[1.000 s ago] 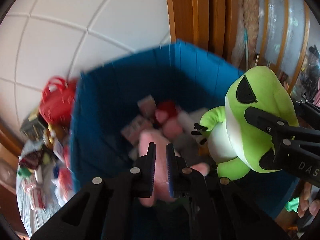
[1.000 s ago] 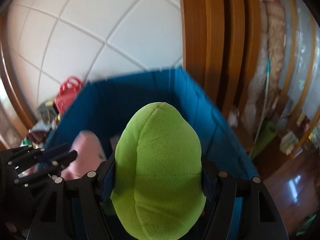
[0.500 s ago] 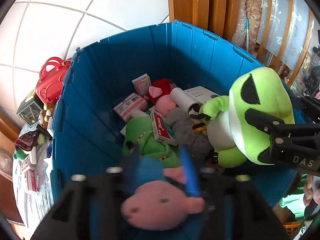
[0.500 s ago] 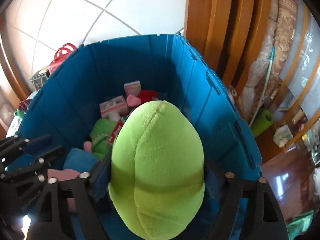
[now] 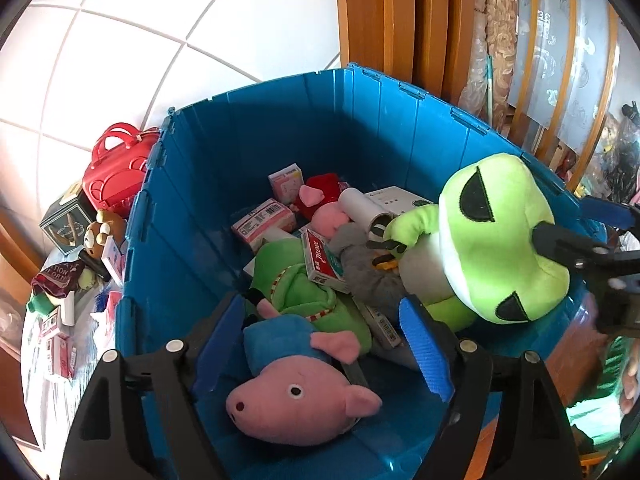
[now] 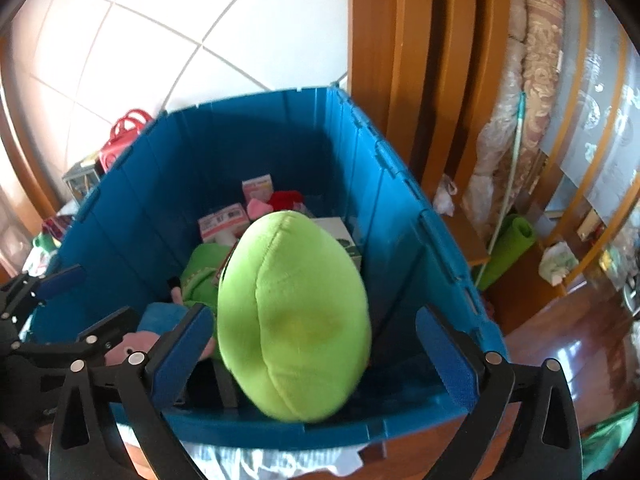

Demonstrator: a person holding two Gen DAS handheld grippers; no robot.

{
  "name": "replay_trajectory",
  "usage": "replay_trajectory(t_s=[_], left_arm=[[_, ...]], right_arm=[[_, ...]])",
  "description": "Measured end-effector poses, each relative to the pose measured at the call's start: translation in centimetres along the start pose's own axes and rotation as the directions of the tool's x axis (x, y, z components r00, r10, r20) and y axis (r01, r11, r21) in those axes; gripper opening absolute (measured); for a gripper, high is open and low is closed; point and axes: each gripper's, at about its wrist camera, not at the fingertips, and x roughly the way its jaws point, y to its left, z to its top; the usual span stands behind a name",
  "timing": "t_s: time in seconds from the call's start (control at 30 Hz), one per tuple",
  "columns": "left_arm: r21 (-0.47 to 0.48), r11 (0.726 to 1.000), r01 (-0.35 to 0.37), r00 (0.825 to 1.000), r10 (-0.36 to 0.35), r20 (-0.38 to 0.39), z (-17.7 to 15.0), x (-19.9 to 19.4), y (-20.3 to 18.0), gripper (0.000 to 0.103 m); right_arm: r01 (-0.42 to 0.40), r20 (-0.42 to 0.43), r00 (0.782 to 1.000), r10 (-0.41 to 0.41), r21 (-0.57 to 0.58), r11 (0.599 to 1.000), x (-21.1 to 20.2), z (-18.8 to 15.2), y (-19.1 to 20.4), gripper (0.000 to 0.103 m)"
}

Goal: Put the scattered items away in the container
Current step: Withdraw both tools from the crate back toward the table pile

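Left claw (image 5: 332, 348) standing open, jaws just been opening; pig toy (image 5: 300, 384) lying between the pads but not pressed, resting inside the blue bin (image 5: 280, 128) by its near wall. Release looking done on this side.

Right claw (image 6: 316, 356) also open, at its widest, jaws just been opening. Frog toy (image 6: 294, 316) sitting between the pads with clear gaps both sides, no pad touching it. Frog is over the bin's near-right corner, leaning on the pile; from the left view the frog (image 5: 492, 240) is partly propped by the right claw's finger at the bin's right edge.

Bin contents: small boxes (image 5: 264, 224), a green plush (image 5: 304, 284), a grey plush, a white roll, all toward the far and middle part.

Outside the bin's left wall: red bag (image 5: 116, 168), bear toy (image 5: 100, 236), more small boxes lying loose, not yet tidied.

Risks:
- Frog is sitting high and close to the near rim; pulling the right claw back could drag or tip it over the edge.
- Pig's ear is near the left claw's right pad; withdrawing crooked could snag it.
- Pile is growing uneven; later drops may roll off.
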Motion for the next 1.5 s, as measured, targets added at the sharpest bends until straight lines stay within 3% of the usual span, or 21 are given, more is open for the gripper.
replay_trajectory(t_s=[0.57,1.1,1.3,1.5], left_arm=[[0.010,0.999,0.036,0.994,-0.037,0.105,-2.3,-4.9,1.5,0.081],[0.042,0.997,0.059,0.969,-0.068,0.238,-8.9,-12.7,10.4,0.090],[0.013,0.999,0.041,0.967,-0.043,0.252,-11.0,-14.3,12.4,0.090],[-0.113,0.993,-0.023,0.966,0.052,0.255,-12.6,-15.1,15.5,0.090]], right_arm=[[-0.010,0.103,0.995,0.006,0.038,0.999,-6.1,-3.3,2.0,0.103],[0.056,0.153,0.986,-0.072,0.106,0.993,-11.8,-8.3,12.0,0.103],[0.020,0.151,0.988,-0.033,0.092,0.996,-12.6,-9.9,15.5,0.103],[-0.073,0.182,0.980,0.074,-0.010,0.997,-12.2,-9.5,19.1,0.103]])
